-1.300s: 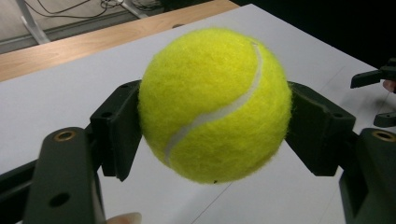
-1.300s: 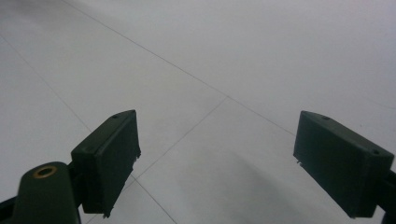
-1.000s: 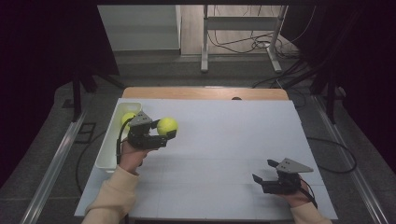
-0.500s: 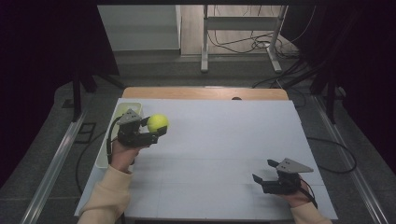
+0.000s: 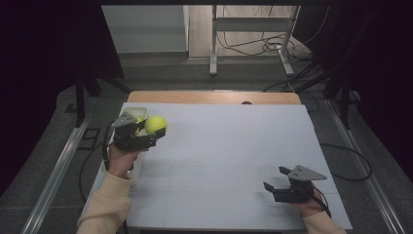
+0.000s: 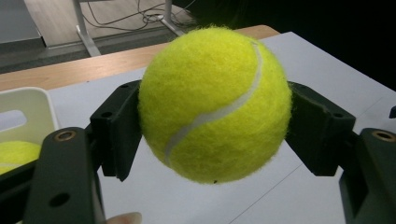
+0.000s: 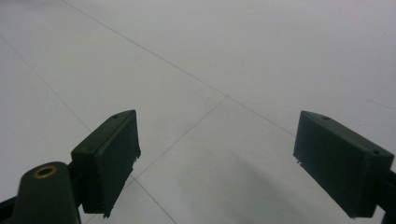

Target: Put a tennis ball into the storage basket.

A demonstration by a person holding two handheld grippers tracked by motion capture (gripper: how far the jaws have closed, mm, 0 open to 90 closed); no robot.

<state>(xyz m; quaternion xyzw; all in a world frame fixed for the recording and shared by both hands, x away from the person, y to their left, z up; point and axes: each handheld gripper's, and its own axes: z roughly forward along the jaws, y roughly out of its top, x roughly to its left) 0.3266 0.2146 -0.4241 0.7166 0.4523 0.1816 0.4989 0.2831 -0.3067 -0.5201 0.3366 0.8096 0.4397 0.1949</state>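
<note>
I am holding a ball (image 6: 215, 103) in my left gripper (image 5: 138, 135), the jaws clamped on its two sides, the pads pressing into the felt at about its widest line. The ball is hanging clear of the table (image 5: 229, 146), just beside the bin (image 6: 28, 105) and on the table side of its rim. A second ball (image 6: 14, 156) is lying inside the bin. My right gripper (image 5: 287, 184) is resting low over the table, well apart from the bin, its jaws standing apart with nothing between them.

As I read it, I am carrying the ball toward the bin, and the drop is not yet done. What worries me is the rim: from the high view the ball is sitting beside the bin rather than over its opening, so if I am letting go here it will land on the table and roll away, perhaps off the edge. Releasing right over the rim would be as bad, since the ball could strike the wall and bounce back out. The ball already in the bin is another risk, as a springy ball falling on it from too high could hop out. The grip itself looks sound, though felt is slippery against flat pads if I am tilting the hand sharply.
</note>
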